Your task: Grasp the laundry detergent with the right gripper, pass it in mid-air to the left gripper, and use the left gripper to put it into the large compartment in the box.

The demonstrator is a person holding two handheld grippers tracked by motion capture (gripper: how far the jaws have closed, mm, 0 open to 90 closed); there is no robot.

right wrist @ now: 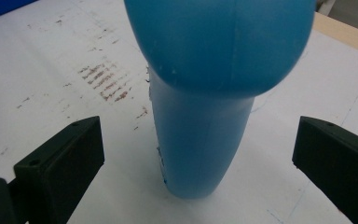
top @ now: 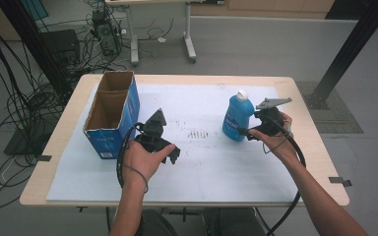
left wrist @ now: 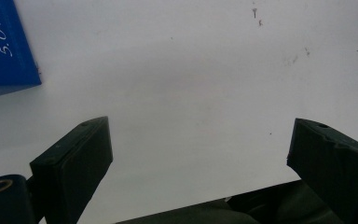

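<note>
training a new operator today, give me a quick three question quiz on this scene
1. True or false: the right gripper is shut on the blue bottle.
2. Which thing lies nearest the left gripper? A) cardboard box B) blue bottle C) table edge
3. Fill in: the bottle stands ____ on the white mat.

Key: 1 false, its jaws stand open either side of the bottle; 2 A; 3 upright.

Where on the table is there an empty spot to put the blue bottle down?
The widest bare patch is the white mat between the left tool and the right tool, and on toward the near edge. Behind the blue bottle, the far strip is free too. It is crowded beside the open cardboard box, where the left tool sits.
</note>
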